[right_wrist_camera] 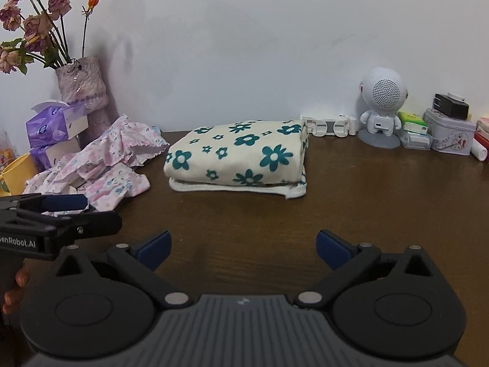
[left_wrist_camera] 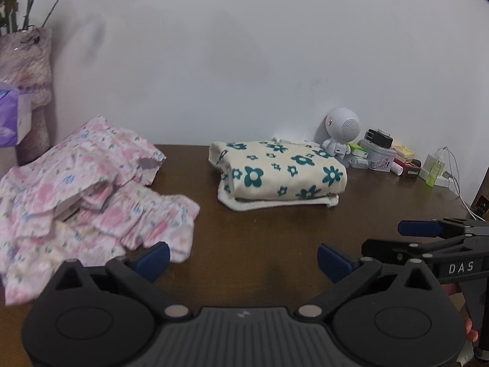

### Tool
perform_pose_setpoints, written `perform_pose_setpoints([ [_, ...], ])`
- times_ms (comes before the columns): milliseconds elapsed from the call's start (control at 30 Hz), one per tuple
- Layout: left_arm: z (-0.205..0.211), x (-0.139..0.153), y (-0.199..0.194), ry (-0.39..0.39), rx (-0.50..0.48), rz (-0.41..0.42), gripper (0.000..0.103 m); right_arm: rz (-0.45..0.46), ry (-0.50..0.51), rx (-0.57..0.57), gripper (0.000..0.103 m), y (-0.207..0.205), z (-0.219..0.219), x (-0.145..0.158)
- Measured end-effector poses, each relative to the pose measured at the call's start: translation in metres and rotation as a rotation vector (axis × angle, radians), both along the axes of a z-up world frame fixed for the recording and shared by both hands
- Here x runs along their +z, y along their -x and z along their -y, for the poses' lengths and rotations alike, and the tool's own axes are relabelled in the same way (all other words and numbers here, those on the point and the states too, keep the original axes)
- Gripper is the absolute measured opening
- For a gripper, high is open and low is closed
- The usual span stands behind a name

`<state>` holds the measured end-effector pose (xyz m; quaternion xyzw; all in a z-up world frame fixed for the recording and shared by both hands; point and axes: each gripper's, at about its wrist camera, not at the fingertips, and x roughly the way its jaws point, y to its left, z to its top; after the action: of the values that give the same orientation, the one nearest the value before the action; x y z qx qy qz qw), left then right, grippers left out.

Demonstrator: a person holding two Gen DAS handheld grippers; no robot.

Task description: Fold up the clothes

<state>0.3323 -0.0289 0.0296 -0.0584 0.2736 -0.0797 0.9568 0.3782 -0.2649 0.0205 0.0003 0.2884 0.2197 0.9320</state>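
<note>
We face a dark brown wooden table (right_wrist_camera: 366, 202) pushed against a plain white wall (right_wrist_camera: 244, 46). At the far left, a vase (right_wrist_camera: 82, 82) of dried flowers (right_wrist_camera: 33, 27) casts soft shadows on the wall. Even indoor light gives the tabletop a dull sheen.

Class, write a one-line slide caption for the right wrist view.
Open right gripper faces a folded floral garment; crumpled pink clothes wait at left.
</note>
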Motion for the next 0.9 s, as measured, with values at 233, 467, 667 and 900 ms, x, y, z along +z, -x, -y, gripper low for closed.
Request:
perform_pose_setpoints([
  [233,-0.002,-0.005,0.028,0.003,0.013,-0.036,0.103,-0.002,-0.004,-0.031,0.103,0.027,-0.001,-0.001],
  [467,-0.004,-0.008,0.06,0.014,0.023,-0.067,0.103,-0.011,-0.009,-0.052,0.103,0.059,-0.005,-0.002],
  [667,-0.006,-0.008,0.095,0.015,0.017,-0.08,0.103,-0.006,0.0,-0.054,0.103,0.09,-0.012,0.0],
  [900,-0.006,-0.001,0.145,0.021,0.011,-0.085,0.103,-0.011,-0.022,-0.043,0.103,0.137,-0.015,0.007],
])
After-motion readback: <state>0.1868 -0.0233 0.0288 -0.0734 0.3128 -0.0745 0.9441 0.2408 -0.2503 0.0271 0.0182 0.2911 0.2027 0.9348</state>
